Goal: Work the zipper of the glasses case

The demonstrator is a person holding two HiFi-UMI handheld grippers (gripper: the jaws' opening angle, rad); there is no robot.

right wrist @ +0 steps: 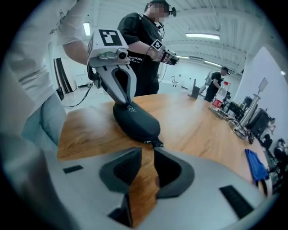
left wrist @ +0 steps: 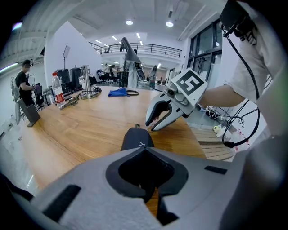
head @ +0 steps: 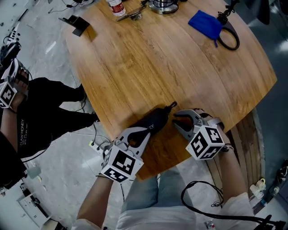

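A black zipped glasses case [head: 153,122] lies on the wooden table [head: 171,63] close to its front edge. My left gripper [head: 139,132] is shut on the case's near end; in the left gripper view the case [left wrist: 136,136] runs out from between the jaws. The right gripper view shows the case [right wrist: 137,121] with the left gripper [right wrist: 121,101] clamped over its far end. The zipper pull [right wrist: 155,144] sticks out at the end of the case nearest my right gripper [right wrist: 146,150]. That gripper [head: 177,119] is open, just short of the pull, with only bare wood between its jaws.
At the table's far side lie a blue cloth [head: 204,21], a black loop [head: 229,38], a bottle [head: 116,6] and metal gear [head: 164,5]. A black stand [head: 74,23] sits at the left edge. A person in black [head: 45,112] stands to the left, off the table.
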